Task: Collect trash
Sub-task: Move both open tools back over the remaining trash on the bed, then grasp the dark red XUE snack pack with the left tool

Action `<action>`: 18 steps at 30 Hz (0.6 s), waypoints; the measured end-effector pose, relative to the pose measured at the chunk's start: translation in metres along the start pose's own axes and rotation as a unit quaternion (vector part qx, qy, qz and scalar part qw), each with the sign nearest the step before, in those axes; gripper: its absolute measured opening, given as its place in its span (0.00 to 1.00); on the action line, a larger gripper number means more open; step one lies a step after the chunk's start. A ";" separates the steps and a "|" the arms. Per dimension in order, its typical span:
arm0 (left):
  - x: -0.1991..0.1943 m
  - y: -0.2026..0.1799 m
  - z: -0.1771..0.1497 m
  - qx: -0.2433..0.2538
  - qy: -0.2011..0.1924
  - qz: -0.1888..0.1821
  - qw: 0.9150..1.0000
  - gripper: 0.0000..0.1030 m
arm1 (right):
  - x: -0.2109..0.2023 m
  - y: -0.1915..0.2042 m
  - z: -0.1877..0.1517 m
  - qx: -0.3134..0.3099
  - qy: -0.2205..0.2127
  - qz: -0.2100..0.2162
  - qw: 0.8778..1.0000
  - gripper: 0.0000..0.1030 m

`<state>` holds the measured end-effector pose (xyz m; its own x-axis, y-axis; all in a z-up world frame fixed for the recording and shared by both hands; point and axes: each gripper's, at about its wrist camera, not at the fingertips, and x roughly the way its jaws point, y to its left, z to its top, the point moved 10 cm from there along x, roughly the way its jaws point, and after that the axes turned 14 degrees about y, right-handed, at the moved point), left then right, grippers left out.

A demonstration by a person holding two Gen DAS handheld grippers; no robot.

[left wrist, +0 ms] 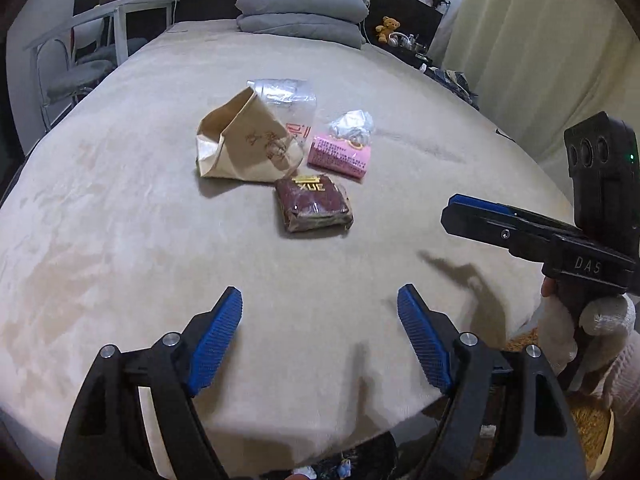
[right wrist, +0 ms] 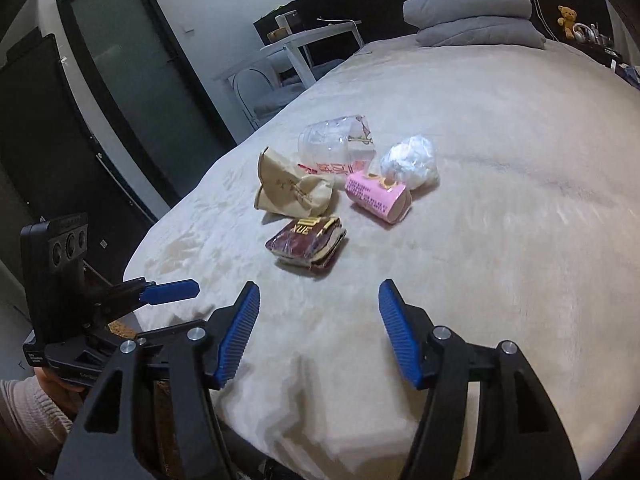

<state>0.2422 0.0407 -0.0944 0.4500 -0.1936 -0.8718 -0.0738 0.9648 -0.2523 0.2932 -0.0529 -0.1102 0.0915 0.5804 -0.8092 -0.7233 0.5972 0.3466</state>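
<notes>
Two grippers hang over the near end of the bed [left wrist: 120, 240], neither holding anything: the left gripper [left wrist: 320, 336] has its blue fingers [left wrist: 216, 340] spread wide, and the right gripper [right wrist: 318, 332] is spread just as wide. Beyond them lies the trash, bunched near the bed's middle. Nearest is a dark red wrapped packet [left wrist: 313, 208], flat on the cover. Just behind it sit a crumpled brown paper bag [left wrist: 244, 144] and a pink paper cup [left wrist: 340, 157] on its side. Farther back are a clear plastic bag [left wrist: 286, 96] and a crumpled white plastic wad [left wrist: 353, 123]. Folded grey bedding [left wrist: 302, 14] rests at the head. Collecting looks not yet begun; the next move likely calls for reaching to the red packet and closing on it.
</notes>
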 end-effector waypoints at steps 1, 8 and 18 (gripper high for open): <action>0.003 0.001 0.008 0.002 0.001 0.000 1.000 0.76 | 0.001 -0.002 0.007 -0.004 -0.001 -0.002 1.000 0.61; 0.033 0.008 0.049 -0.001 0.027 -0.007 1.000 0.76 | 0.014 -0.039 0.045 -0.005 -0.002 -0.024 1.000 0.61; 0.068 0.009 0.071 -0.025 0.058 -0.009 0.998 0.76 | -0.005 -0.070 0.059 0.044 -0.031 -0.008 0.998 0.67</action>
<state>0.3350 0.0491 -0.1258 0.3459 -0.2334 -0.9088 -0.1115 0.9515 -0.2868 0.3834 -0.0649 -0.1029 0.1479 0.6017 -0.7849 -0.6581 0.6523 0.3761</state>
